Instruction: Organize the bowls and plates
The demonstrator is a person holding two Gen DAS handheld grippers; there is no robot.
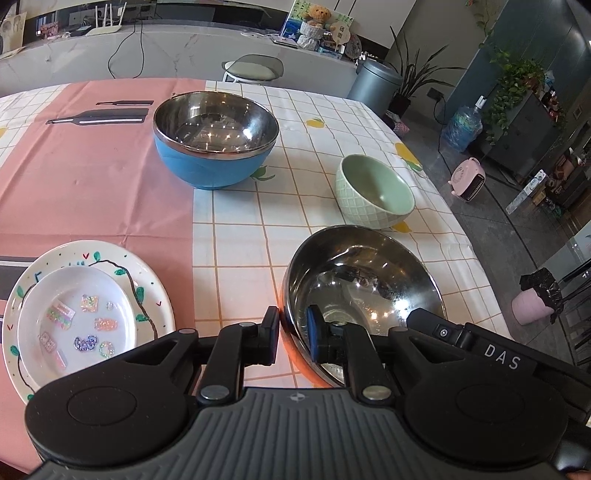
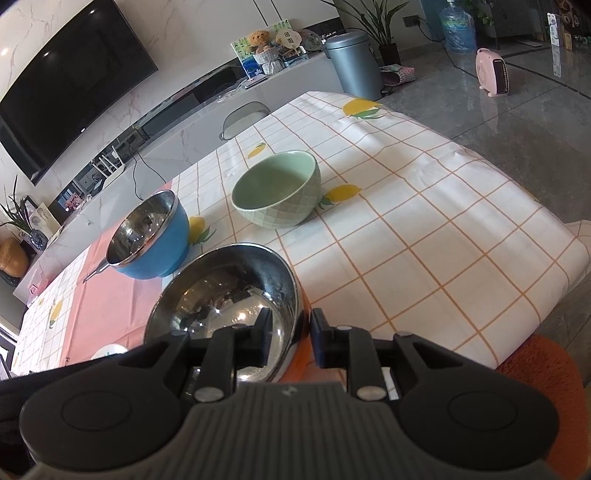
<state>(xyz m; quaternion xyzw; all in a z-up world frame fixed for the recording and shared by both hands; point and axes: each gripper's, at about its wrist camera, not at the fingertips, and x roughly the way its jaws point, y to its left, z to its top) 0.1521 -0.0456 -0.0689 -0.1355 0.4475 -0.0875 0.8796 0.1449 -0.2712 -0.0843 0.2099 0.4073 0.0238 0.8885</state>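
Both grippers are working the same steel bowl [image 1: 362, 291] sitting at the near edge of the desk [image 2: 424, 236]. The left gripper [image 1: 293, 338] is pinching its near-left rim, one finger inside and one outside. The right gripper [image 2: 288, 341] is straddling the near-right rim, but its fingers look slack, a gap showing. The blue bowl [image 1: 216, 162] and green bowl [image 1: 375, 192] are sitting farther back, so stacking probably means moving forward.

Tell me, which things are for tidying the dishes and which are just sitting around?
For the job: steel bowl, blue bowl, green bowl, painted plate, small white dish.

Just sitting around: grey bin, pink heater, water bottle, teddy bear.
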